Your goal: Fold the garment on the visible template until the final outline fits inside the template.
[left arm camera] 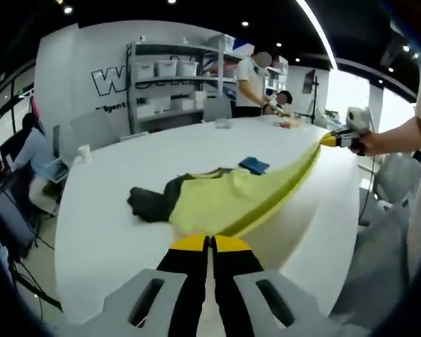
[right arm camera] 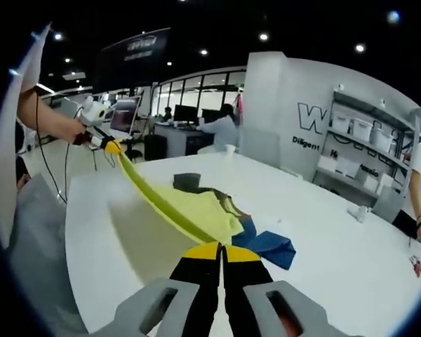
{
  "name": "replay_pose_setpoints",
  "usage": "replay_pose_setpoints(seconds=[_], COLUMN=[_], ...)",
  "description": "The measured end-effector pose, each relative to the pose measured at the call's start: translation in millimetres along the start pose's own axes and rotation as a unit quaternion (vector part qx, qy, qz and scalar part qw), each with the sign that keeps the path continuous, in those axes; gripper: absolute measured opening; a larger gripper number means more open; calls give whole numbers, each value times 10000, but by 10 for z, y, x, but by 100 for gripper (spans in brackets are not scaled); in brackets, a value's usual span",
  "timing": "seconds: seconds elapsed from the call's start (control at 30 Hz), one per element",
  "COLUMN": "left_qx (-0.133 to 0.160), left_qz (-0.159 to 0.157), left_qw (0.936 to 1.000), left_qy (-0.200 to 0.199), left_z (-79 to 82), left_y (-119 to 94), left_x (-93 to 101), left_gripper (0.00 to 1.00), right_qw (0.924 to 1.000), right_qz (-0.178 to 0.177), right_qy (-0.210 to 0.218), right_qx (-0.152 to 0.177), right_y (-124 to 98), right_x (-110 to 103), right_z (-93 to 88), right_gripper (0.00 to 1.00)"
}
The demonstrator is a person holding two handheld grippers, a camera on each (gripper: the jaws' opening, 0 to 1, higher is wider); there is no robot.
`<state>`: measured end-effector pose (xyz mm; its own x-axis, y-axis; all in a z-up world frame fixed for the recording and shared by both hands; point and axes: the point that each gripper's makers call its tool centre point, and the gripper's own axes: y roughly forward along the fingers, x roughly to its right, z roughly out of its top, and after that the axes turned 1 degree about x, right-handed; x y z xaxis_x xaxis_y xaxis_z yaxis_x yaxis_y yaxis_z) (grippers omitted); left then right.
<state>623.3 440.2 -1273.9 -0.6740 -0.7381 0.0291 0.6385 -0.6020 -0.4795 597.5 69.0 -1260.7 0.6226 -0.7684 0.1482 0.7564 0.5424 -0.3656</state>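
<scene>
A yellow-green garment [left arm camera: 224, 200] with dark sleeves [left arm camera: 149, 202] lies partly on the white table [left arm camera: 126, 168], one edge lifted and stretched taut between both grippers. My left gripper [left arm camera: 209, 243] is shut on one corner of that edge. My right gripper [left arm camera: 331, 140], held by a hand, grips the far corner. In the right gripper view, my right gripper [right arm camera: 221, 250] is shut on the garment [right arm camera: 196, 207], and the left gripper [right arm camera: 111, 146] holds the other end up. A blue template [right arm camera: 270, 246] lies under the garment, also visible as a blue patch [left arm camera: 254, 165].
A person stands at the table's far end by grey shelving [left arm camera: 175, 77] with white bins. Another person sits at a desk on the left [left arm camera: 31, 151]. A white cup [right arm camera: 229, 149] stands near the table's far edge. Grey chairs [left arm camera: 396, 179] stand beside the table.
</scene>
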Motion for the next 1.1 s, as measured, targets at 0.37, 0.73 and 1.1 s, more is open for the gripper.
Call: replay_pose_setpoints(seconds=[0.37,0.73,1.1], left_qx=[-88,-346,-728], left_qz=[-115,-229,-441], left_qw=[9999,9991,9961], left_qy=[36,34,211], left_z=[-180,-586,-1062], left_y=[-108,-113,-107], left_x=[143,272,474], left_gripper=[1,1,1], right_qw=[9997,9981,9939], right_qz=[115,258,485], right_qy=[84,186,308], right_qx=[-197,-527,-939], right_y=[-133,-218,-244], right_x=[-230,-440,-698], right_z=[-293,-649,-1111], right_gripper=[0,0,0])
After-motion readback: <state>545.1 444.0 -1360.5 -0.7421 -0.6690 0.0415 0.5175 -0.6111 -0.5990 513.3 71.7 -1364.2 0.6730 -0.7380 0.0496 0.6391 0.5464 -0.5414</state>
